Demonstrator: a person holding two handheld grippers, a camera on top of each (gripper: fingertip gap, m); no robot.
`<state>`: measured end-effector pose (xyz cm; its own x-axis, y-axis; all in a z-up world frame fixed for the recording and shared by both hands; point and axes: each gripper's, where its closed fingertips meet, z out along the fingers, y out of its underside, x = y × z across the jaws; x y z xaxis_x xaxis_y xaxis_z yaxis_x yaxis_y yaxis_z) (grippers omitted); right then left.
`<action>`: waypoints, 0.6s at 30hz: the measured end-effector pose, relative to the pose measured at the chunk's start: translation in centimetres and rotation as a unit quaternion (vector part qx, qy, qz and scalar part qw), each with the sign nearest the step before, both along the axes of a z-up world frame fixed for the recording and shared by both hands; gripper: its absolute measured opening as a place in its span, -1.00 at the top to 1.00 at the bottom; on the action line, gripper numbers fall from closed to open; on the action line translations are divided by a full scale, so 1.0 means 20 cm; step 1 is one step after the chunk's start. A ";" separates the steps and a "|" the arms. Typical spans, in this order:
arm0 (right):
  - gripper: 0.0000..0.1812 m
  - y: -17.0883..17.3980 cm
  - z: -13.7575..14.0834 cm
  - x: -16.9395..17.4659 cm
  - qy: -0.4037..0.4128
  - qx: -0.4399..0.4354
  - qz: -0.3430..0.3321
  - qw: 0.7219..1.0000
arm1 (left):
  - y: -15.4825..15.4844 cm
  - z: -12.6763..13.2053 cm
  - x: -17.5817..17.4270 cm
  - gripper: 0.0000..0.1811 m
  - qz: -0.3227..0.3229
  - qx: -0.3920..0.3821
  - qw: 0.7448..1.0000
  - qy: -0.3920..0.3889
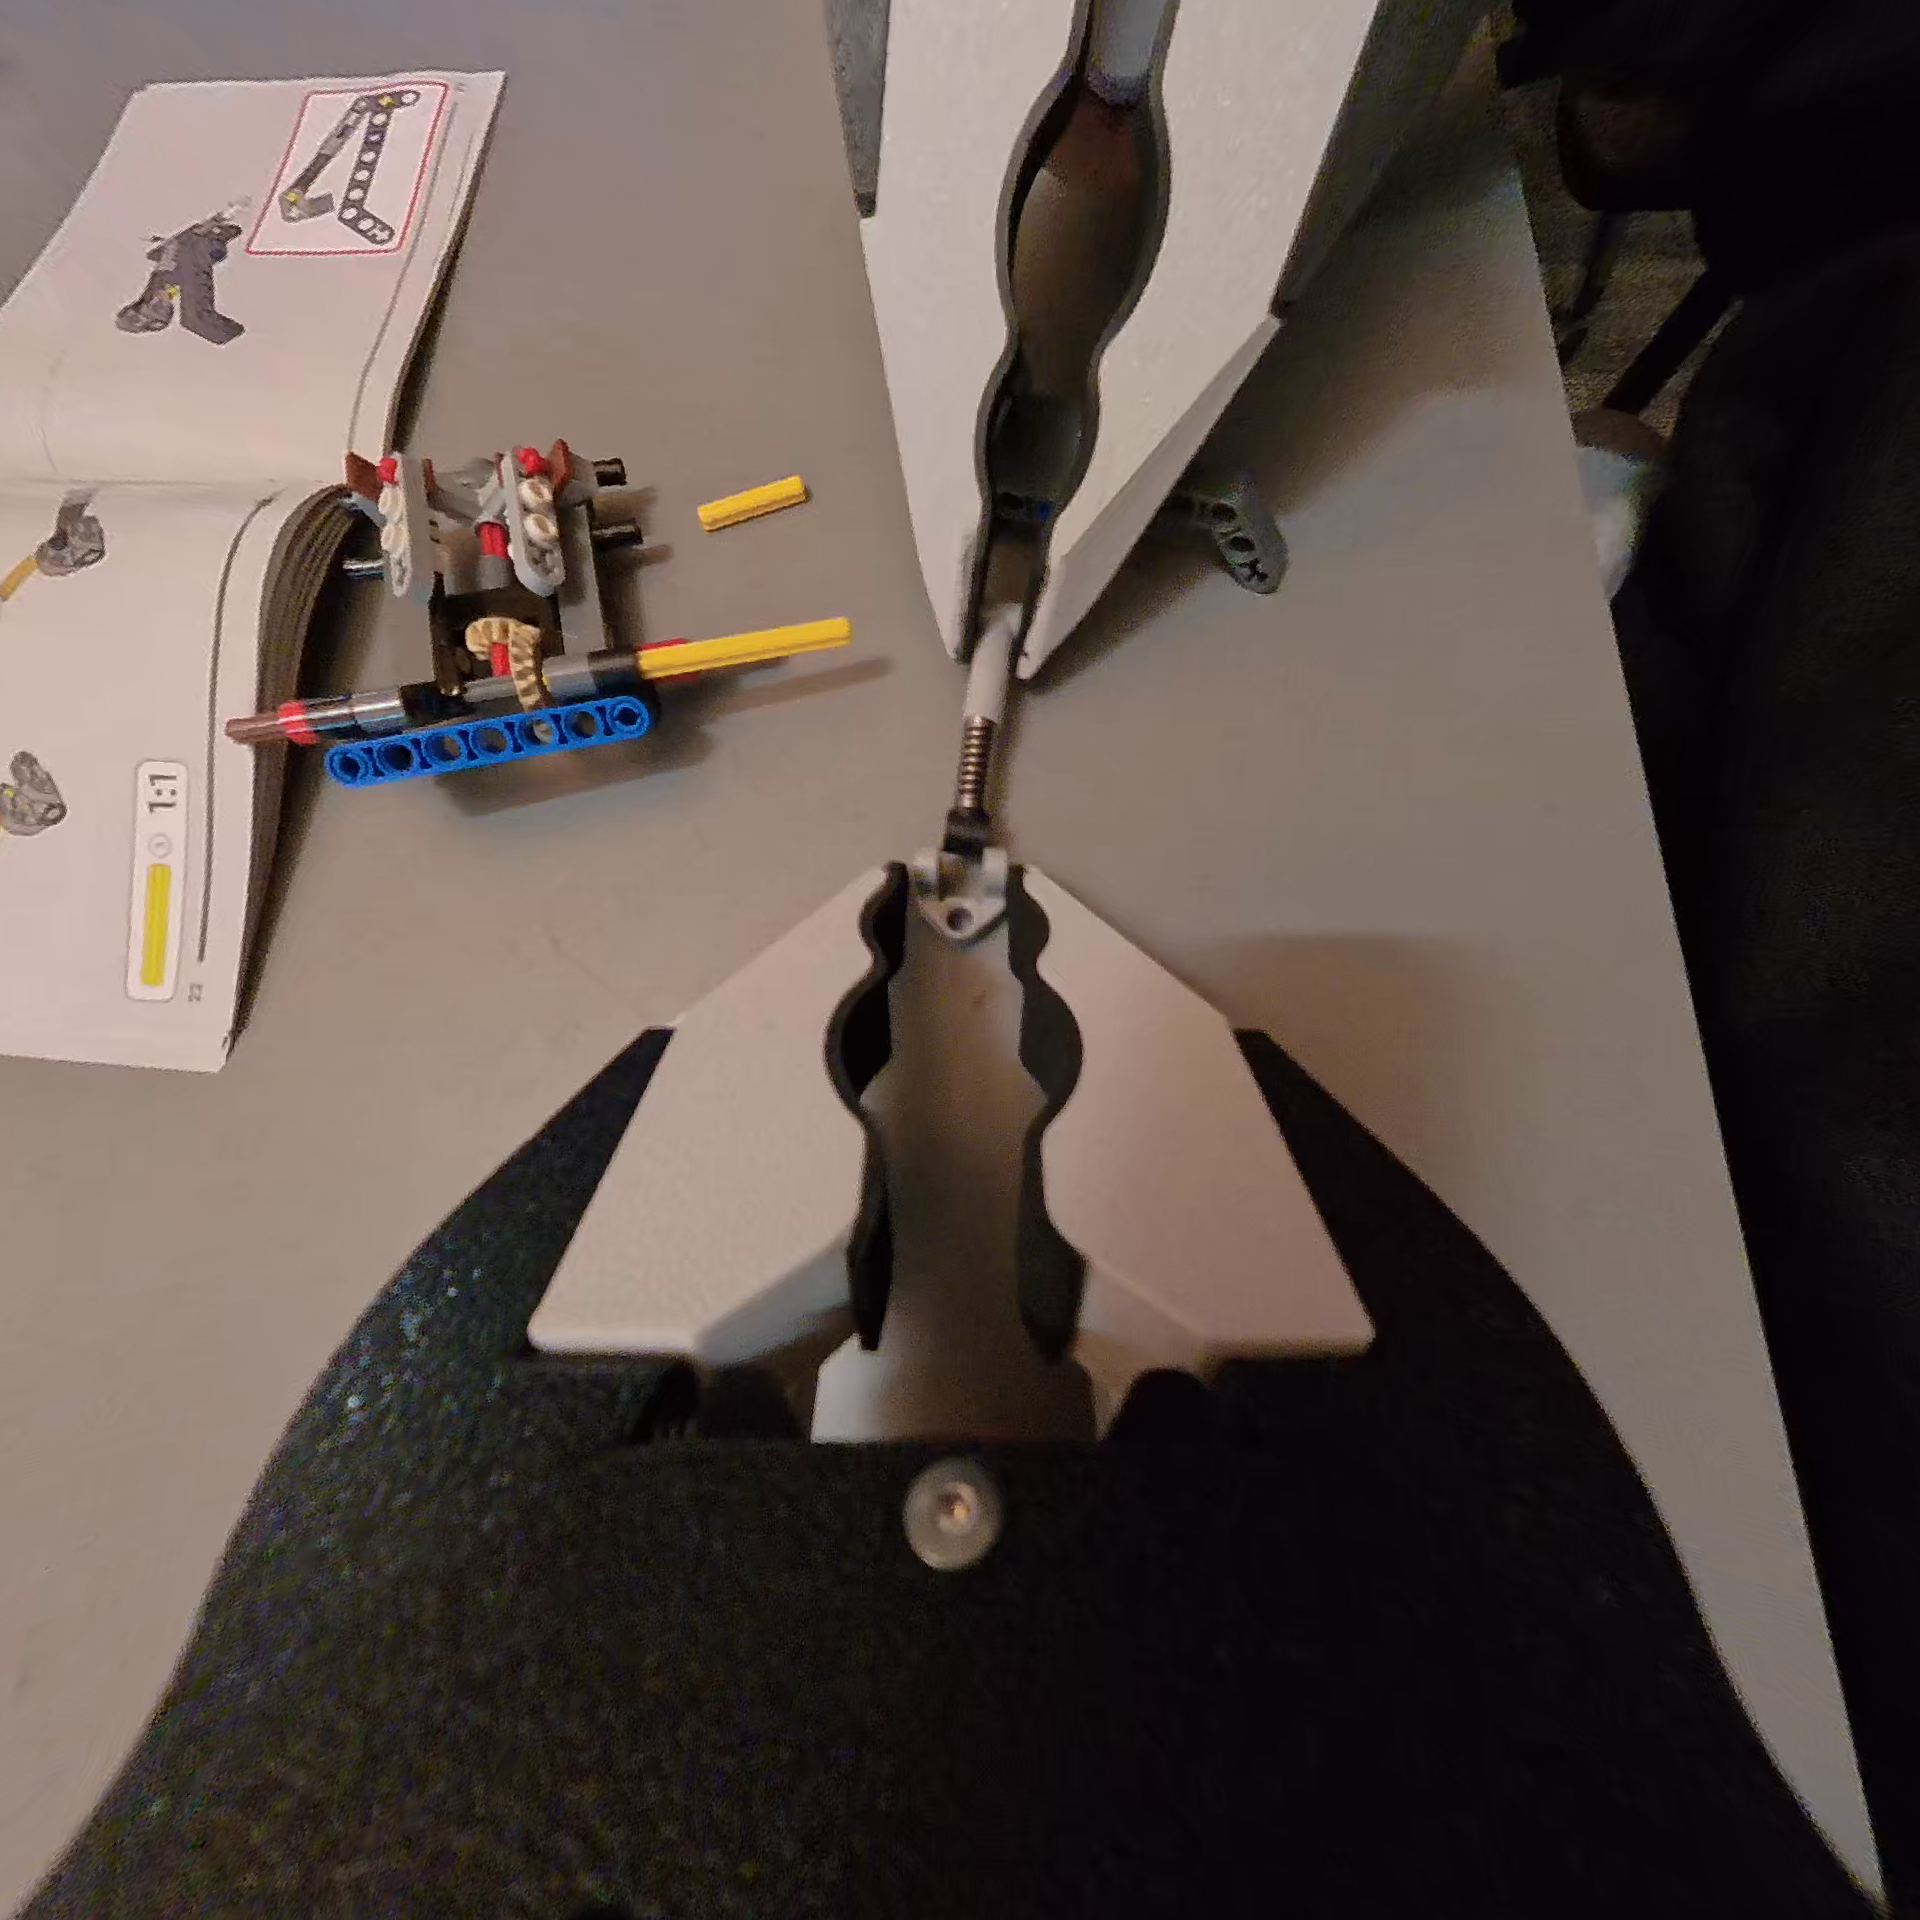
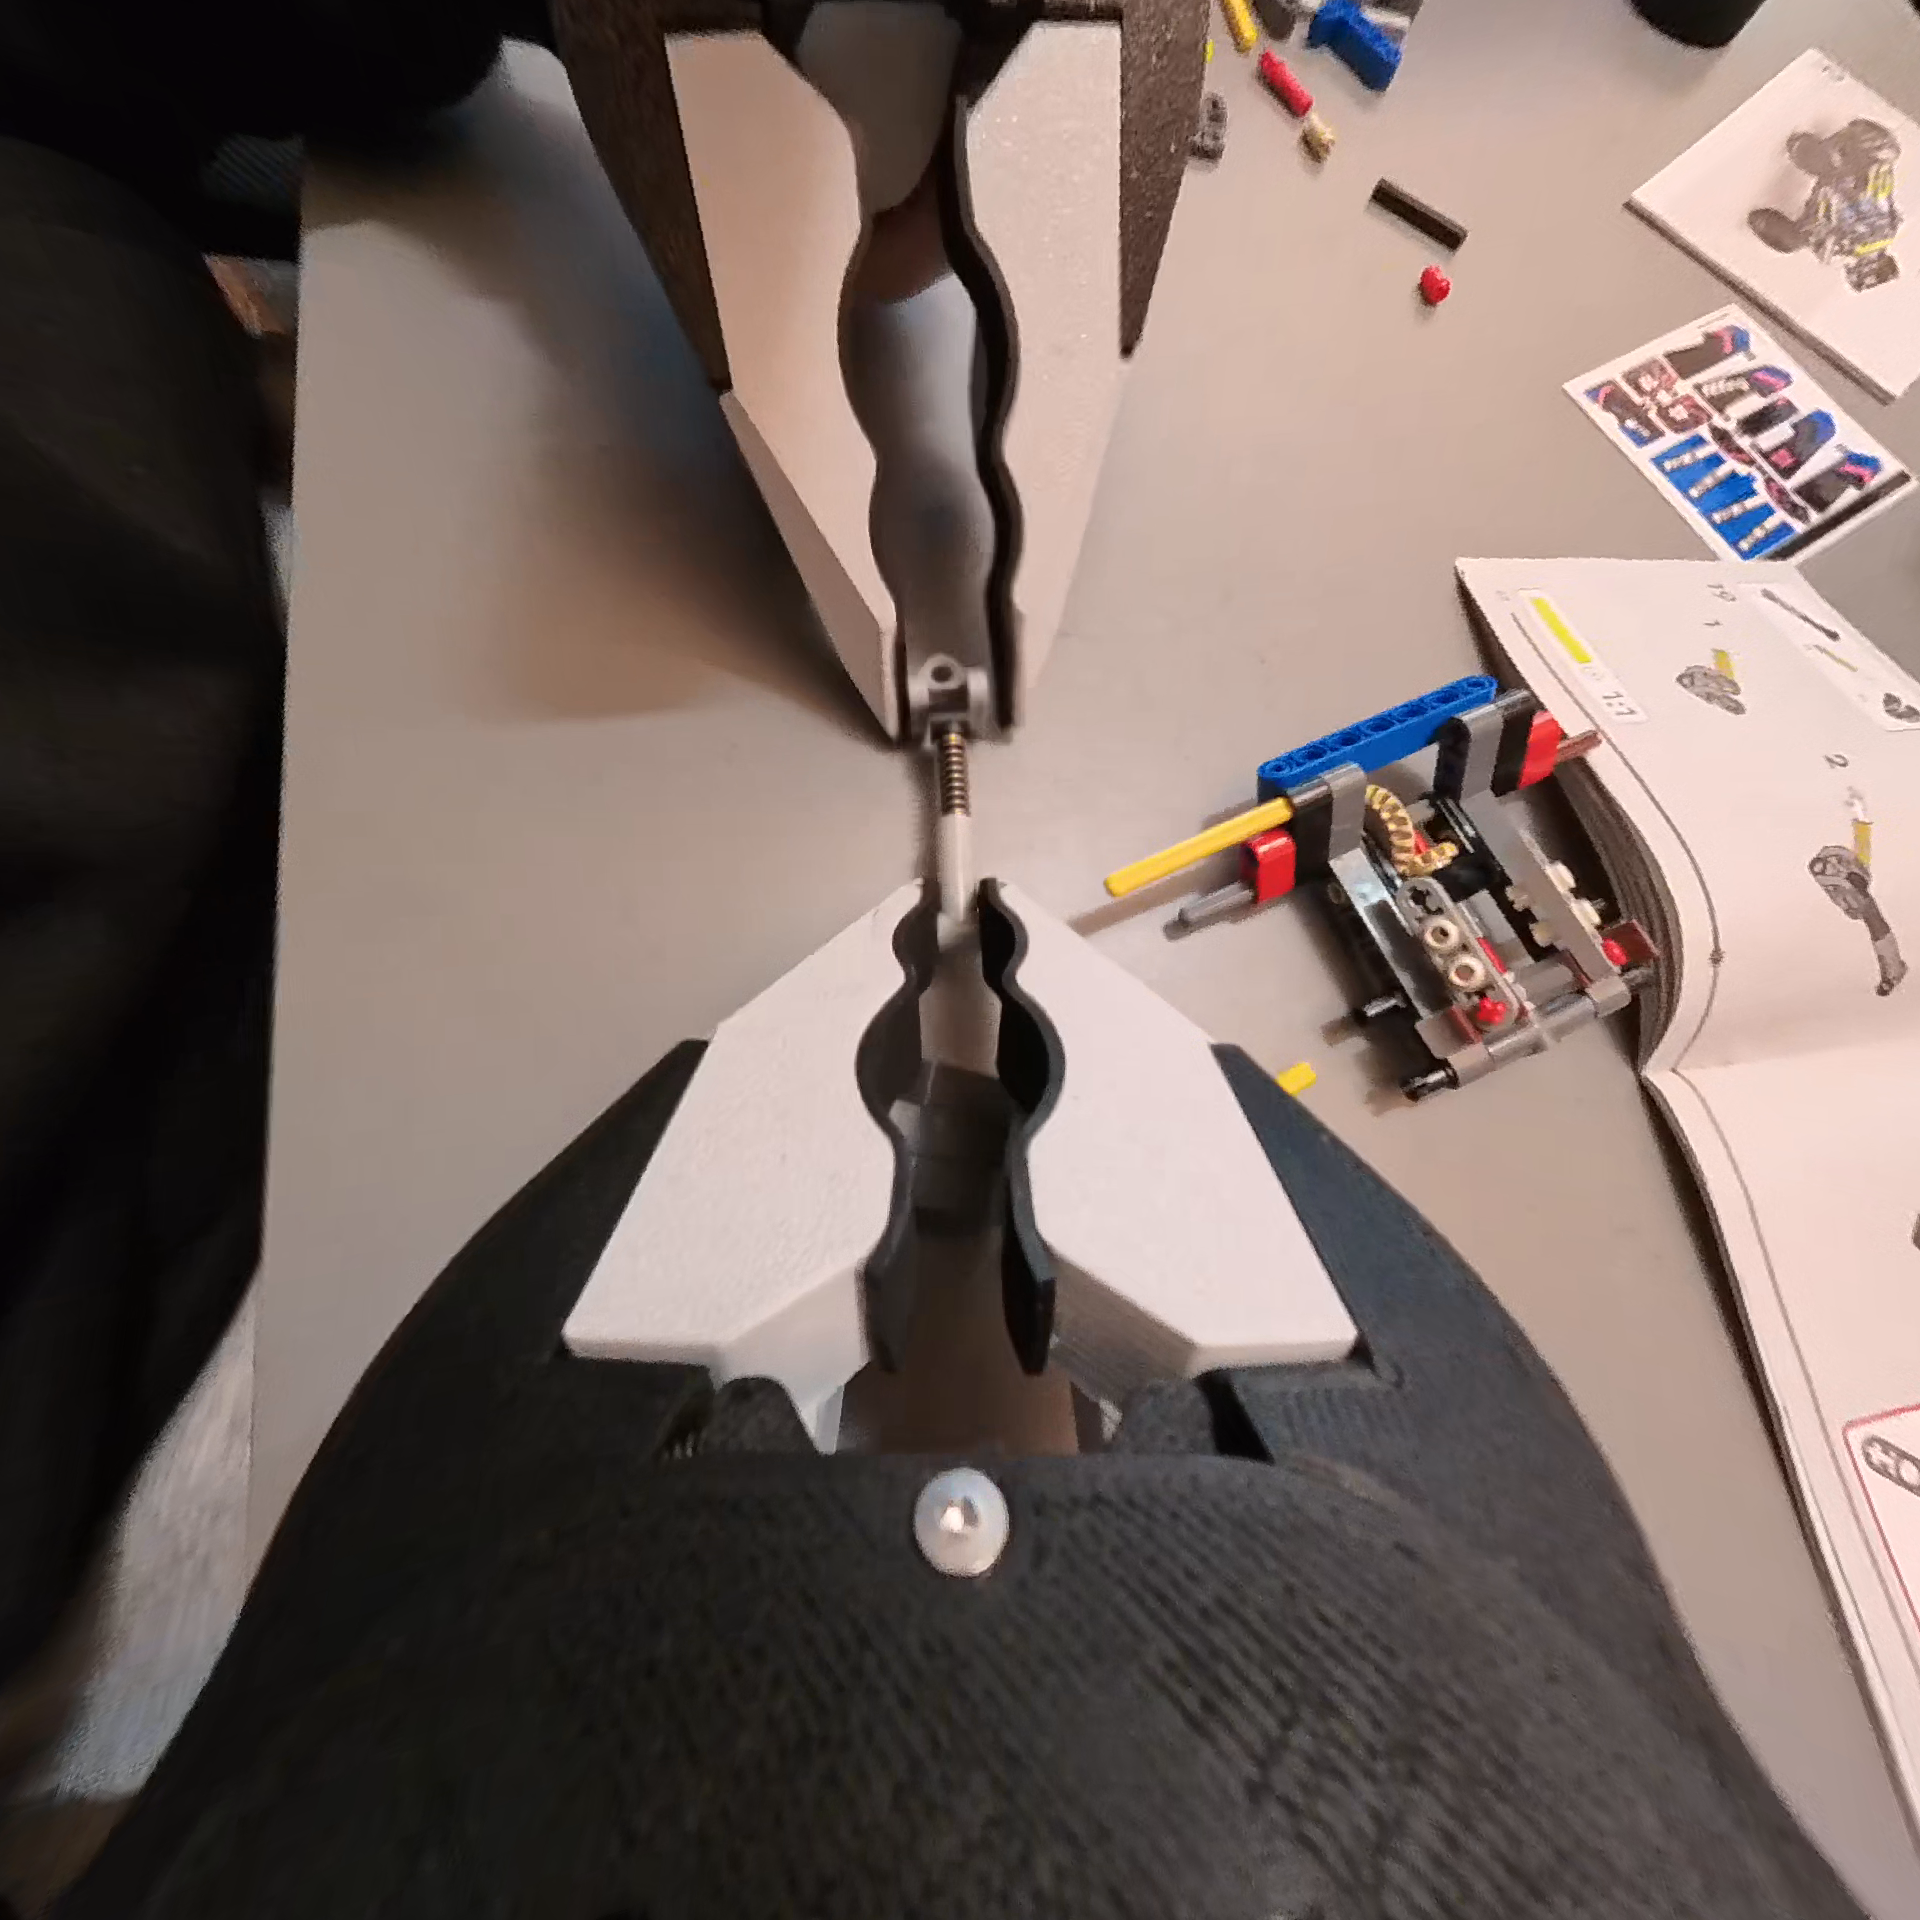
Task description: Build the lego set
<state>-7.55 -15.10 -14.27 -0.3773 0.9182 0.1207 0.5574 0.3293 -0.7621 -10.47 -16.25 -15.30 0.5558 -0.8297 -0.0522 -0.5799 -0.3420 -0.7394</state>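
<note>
A small grey shock absorber with a metal spring (image 1: 977, 750) is held in the air between both grippers. My left gripper (image 1: 958, 885) is shut on its grey eyelet end. My right gripper (image 1: 1003, 646) faces it from above and is shut on its light grey rod end. In the right wrist view my right gripper (image 2: 951, 896) grips the rod of the shock absorber (image 2: 952, 800), and my left gripper (image 2: 945, 717) holds the eyelet. The partly built model (image 1: 499, 603) with a blue beam and a yellow axle lies on the table, also shown in the right wrist view (image 2: 1455, 894).
An open instruction booklet (image 1: 156, 520) (image 2: 1766, 831) lies beside the model. A loose yellow axle (image 1: 750, 504) and a grey beam (image 1: 1236, 532) lie nearby. A sticker sheet (image 2: 1735, 447), a black axle (image 2: 1418, 213) and a red piece (image 2: 1434, 283) lie farther off. The table edge (image 1: 1621, 727) is close. The grippers' ends are close to 4 cm from one another. The right tips stand about 7 cm off the loose yellow axle (image 1: 750, 504).
</note>
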 end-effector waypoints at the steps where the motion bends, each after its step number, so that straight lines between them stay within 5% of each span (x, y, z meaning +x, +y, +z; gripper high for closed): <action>1: 0.94 -0.01 0.01 -0.01 0.009 -0.008 0.000 1.000 | 0.00 0.00 0.00 0.79 0.002 0.001 1.000 0.000; 18: 0.93 -0.02 -0.01 -0.01 0.006 -0.011 0.011 1.000 | -0.01 0.00 0.01 0.80 -0.021 0.015 1.000 0.008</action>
